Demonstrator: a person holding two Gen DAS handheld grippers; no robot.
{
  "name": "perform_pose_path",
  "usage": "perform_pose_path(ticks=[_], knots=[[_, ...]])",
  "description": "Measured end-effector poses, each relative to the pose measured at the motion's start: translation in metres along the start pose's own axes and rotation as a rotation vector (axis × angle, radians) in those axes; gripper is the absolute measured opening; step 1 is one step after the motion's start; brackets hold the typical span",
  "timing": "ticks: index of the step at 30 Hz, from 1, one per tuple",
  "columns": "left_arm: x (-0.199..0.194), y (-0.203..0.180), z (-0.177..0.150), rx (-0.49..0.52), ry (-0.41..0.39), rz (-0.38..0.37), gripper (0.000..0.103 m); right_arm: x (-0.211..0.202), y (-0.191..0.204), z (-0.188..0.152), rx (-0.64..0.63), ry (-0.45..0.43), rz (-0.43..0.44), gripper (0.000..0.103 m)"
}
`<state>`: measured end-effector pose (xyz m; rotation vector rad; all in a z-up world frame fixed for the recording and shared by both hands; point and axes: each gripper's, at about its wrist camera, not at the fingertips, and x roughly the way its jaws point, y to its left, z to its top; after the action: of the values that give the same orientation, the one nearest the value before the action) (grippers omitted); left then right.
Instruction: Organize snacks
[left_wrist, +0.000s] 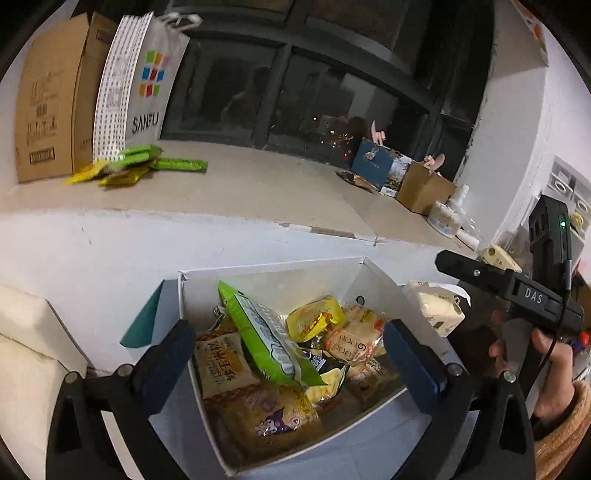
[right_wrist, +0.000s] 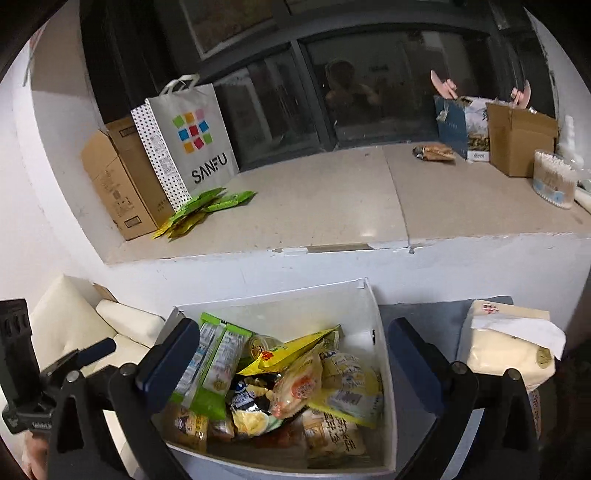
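Hand-held grippers left (left_wrist: 288, 363) and right (right_wrist: 295, 363) tilted down over snack box (left_wrist: 266, 275), both released, nothing grasped.

Left wrist view: mounted behind its own two blue-padded fingers, angled downward and close over the open white cardboard box of snack packets (left_wrist: 269, 275), facing the beige stone window ledge (left_wrist: 240, 184) and the dark window beyond. Right wrist view: same arrangement, looking from further right at the box (right_wrist: 280, 302) and ledge (right_wrist: 332, 199). Both views share the box, the ledge, the white SANFU paper bag (left_wrist: 147, 92) (right_wrist: 192, 144) and the green packets beside it.
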<state>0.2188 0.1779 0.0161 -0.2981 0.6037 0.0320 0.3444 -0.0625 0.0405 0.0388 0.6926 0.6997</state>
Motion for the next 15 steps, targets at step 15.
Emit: perform_pose_path(ticks=[15], knots=[[-0.107, -0.08, -0.073, 0.115, -0.202, 0.043, 0.103, -0.134, 0.036, -0.088, -0.203, -0.179, -0.092, 0.103]])
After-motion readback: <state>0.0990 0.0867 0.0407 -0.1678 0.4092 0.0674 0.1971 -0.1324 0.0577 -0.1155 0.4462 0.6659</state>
